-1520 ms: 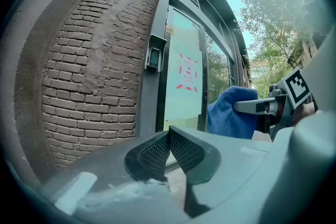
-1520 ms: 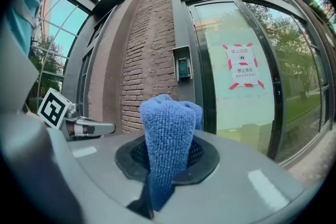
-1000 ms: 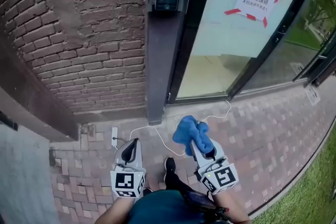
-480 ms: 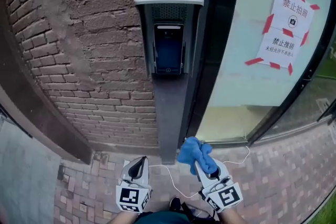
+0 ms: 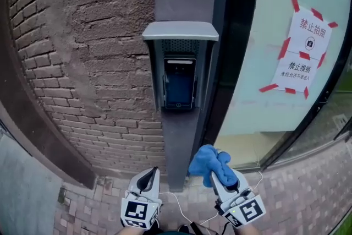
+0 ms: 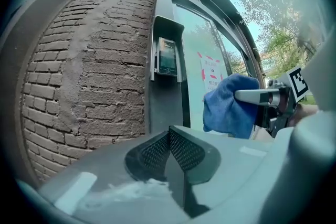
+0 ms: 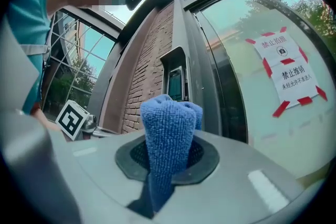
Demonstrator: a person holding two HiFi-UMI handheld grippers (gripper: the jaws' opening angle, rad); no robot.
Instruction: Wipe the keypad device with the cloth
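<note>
The keypad device (image 5: pixel 180 84) is a dark panel with a screen, set under a grey hood on a dark post; it also shows in the left gripper view as a keypad device (image 6: pixel 167 56) and, small, in the right gripper view as a keypad device (image 7: pixel 175 84). My right gripper (image 5: pixel 215 175) is shut on a bunched blue cloth (image 5: pixel 210 162), held below and right of the device, apart from it. The cloth (image 7: pixel 169 136) stands up between the jaws. My left gripper (image 5: pixel 149 178) is shut with nothing in it, below the device.
A rough brick wall (image 5: pixel 82 52) fills the left. A glass door (image 5: pixel 275 36) with taped paper notices (image 5: pixel 304 52) stands right of the post. Brick paving (image 5: pixel 308 195) and a white cable (image 5: pixel 179 207) lie below.
The view has tilted up: the keypad device has come down toward the middle of the head view. Both grippers stay low, the right still holding the cloth, now closer under the device.
</note>
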